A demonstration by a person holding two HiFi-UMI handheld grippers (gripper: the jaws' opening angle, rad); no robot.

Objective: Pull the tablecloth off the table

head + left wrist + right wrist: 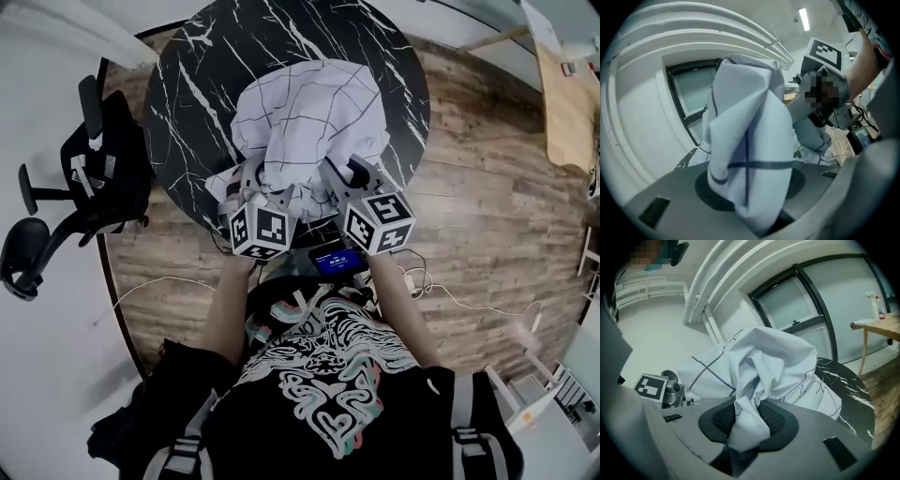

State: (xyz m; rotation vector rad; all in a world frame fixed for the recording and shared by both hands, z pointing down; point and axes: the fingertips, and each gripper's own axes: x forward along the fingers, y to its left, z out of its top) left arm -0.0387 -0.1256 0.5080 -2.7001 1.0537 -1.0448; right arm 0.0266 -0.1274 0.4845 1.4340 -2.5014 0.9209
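Observation:
A white tablecloth (309, 122) with thin dark grid lines lies bunched in a heap on the round black marble table (187, 75). At the heap's near edge my left gripper (253, 187) is shut on a thick fold of the tablecloth (750, 154), which fills the left gripper view. Beside it my right gripper (342, 183) is shut on another crumpled fold of the tablecloth (747, 416), pinched between its dark pads. Both grippers sit side by side at the table's front rim. Much of the marble top lies bare around the heap.
A black office chair (84, 178) stands left of the table. A wooden table (567, 94) is at the far right. Cables and a white plug (417, 281) lie on the wood floor at right. A phone (337, 261) shows near my chest.

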